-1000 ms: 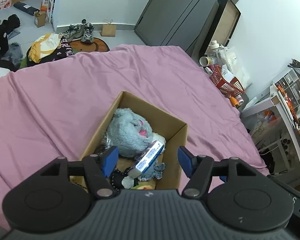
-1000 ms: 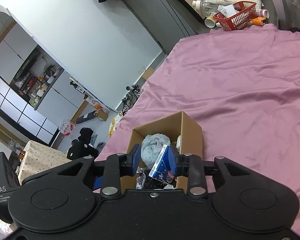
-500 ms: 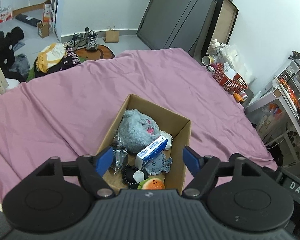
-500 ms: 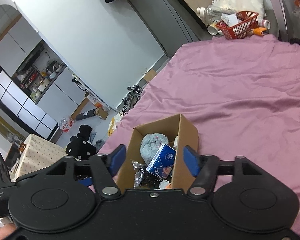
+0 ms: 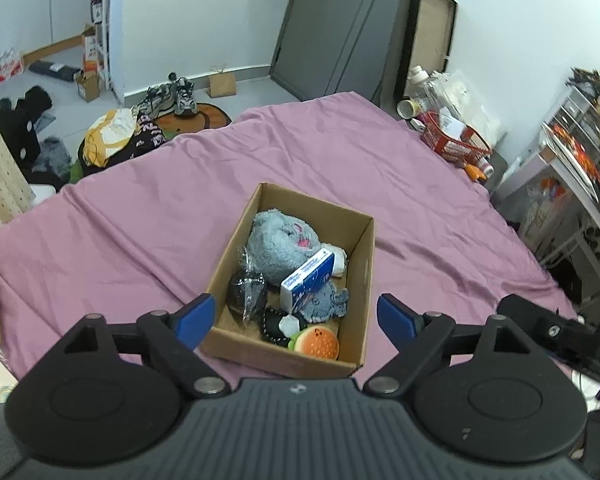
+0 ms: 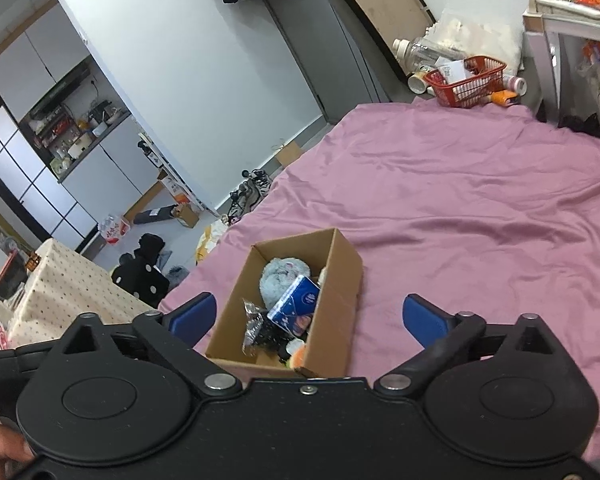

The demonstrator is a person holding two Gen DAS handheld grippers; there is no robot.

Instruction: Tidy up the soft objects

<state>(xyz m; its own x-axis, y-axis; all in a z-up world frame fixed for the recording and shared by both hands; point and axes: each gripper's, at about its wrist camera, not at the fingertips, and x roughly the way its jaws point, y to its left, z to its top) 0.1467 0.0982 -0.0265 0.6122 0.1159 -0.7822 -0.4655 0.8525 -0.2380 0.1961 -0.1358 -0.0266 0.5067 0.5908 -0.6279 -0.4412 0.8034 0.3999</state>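
My left fingers [image 5: 294,316] stand wide apart with nothing between them, having just been opening; my right fingers [image 6: 308,316] have likewise just spread to their widest and hold nothing. Just beyond and below both pairs sits the cardboard box [image 5: 364,264] on the bed, its long axis running away from me and slightly leftward. Inside it, nearest me, lies a burger-shaped plush [image 5: 318,342], then a black crinkly bag [image 5: 246,290] on the left. A blue tissue pack [image 5: 308,276] leans on a grey plush toy [image 5: 278,246] at the far end. Both hands look about equally near the box; I judge it packed, so any next move is to pull back. The pink bedsheet [image 5: 140,220] stretches bare around it. A red basket [image 6: 466,80] stands past its far right corner, and shoes [image 5: 172,98] sit on the floor by the far wall.
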